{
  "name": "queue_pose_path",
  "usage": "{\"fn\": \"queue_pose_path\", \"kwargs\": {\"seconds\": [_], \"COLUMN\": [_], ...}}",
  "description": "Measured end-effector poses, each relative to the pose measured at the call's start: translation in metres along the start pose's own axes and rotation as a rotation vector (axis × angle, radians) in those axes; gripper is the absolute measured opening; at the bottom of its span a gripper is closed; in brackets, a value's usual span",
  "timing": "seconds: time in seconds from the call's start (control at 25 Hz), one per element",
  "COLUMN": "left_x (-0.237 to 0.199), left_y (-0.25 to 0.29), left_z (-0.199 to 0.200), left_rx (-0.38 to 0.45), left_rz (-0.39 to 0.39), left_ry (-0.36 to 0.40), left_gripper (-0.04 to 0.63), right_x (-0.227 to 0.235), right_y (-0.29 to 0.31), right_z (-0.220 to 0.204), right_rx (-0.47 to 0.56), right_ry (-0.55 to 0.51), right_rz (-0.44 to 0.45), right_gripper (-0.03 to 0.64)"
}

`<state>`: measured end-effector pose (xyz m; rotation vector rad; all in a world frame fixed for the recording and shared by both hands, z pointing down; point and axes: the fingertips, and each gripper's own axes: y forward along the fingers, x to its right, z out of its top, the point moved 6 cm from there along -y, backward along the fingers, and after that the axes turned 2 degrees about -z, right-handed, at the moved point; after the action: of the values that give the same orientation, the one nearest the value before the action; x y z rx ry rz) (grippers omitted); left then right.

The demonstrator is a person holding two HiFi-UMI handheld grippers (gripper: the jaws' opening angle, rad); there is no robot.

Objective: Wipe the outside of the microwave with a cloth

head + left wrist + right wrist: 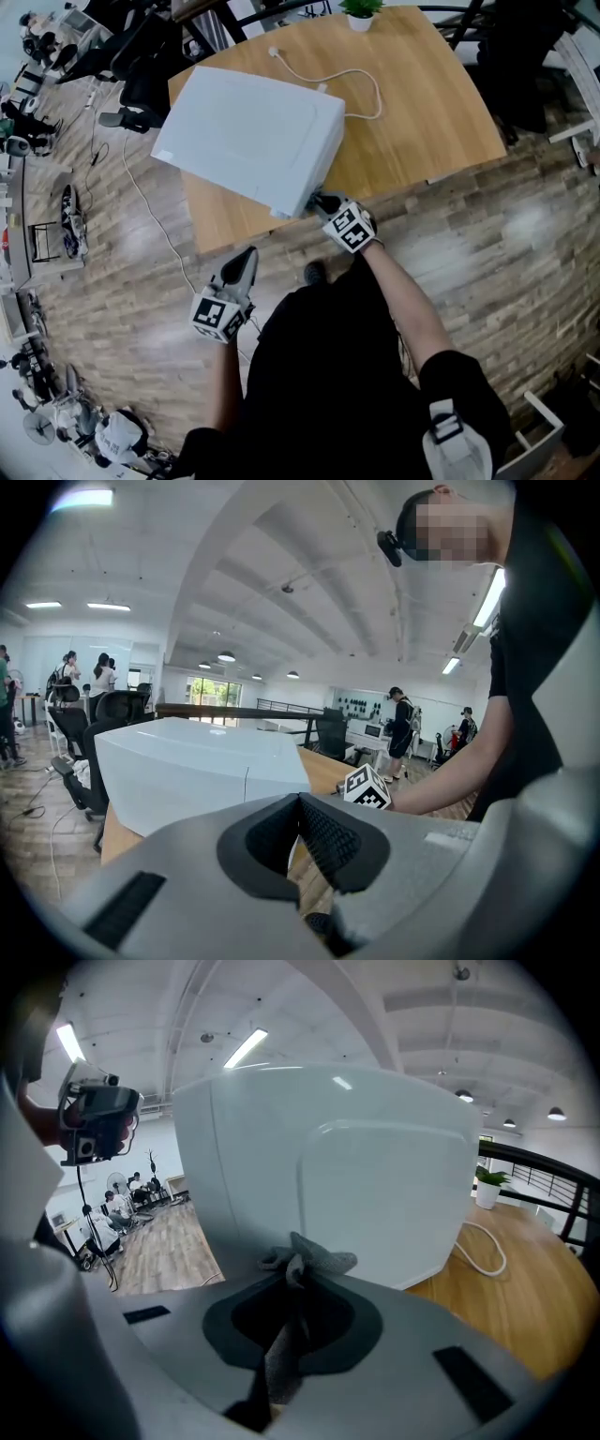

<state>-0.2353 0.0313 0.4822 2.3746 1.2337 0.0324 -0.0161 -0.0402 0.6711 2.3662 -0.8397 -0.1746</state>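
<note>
The right gripper (326, 201), fingers pinching a cloth (305, 1262), meets the microwave (248, 131) at its near corner; most sides likely remain. The left gripper (246, 259) hangs aside, fingers pressed together.

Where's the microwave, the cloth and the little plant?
Microwave (248, 131): head view, middle of its white top.
Cloth (309, 1262): right gripper view, its crumpled grey end.
Plant (360, 21): head view, its white pot.
</note>
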Motion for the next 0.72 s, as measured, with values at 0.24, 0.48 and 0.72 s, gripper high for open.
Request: {"fn": "queue_pose_path", "kwargs": {"seconds": [0.24,0.48,0.72], "left_x": [0.021,0.030,0.032], "left_y": [0.025,0.038,0.049], "left_z": [0.010,0.012,0.014], "left_rx": [-0.001,0.006,0.030], "left_rz": [0.026,0.067,0.130], "left_ry": [-0.016,-0.046,-0.079], "left_gripper": [0.000,0.000,0.000], "right_x": [0.018,0.039,0.072], "right_y": [0.003,0.009,0.013], "right_z": [-0.003,-0.005,0.000], "right_rx": [-0.016,-0.035,-0.056], "right_ry": [-0.029,-0.031,-0.064], "right_rz": [0.067,0.089,0.095], "right_gripper": [0.023,0.023,0.023]}}
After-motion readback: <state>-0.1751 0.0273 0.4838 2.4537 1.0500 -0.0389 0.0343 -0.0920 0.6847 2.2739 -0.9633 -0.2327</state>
